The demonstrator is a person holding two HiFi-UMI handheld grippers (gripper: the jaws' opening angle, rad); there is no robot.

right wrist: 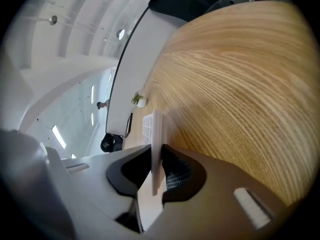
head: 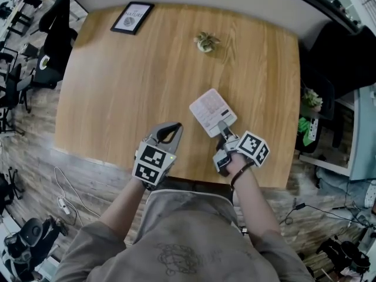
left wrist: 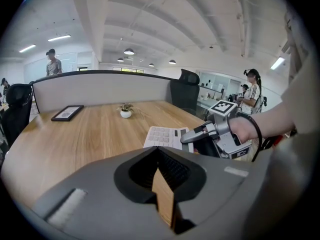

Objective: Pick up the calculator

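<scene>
Your right gripper (head: 223,128) has its grey jaws narrow and clamped on the near edge of the flat white calculator (head: 212,111). The calculator is at the near right part of the light brown wooden table (head: 129,87). I cannot tell whether it touches the wood. Your left gripper (head: 176,125) rests beside it, jaw tips together, with nothing in them.

From the calculator (head: 212,111), tabletop (head: 117,98) lies open toward nine; potted plant (head: 205,42) at twelve, picture frame (head: 132,17) at eleven.
</scene>
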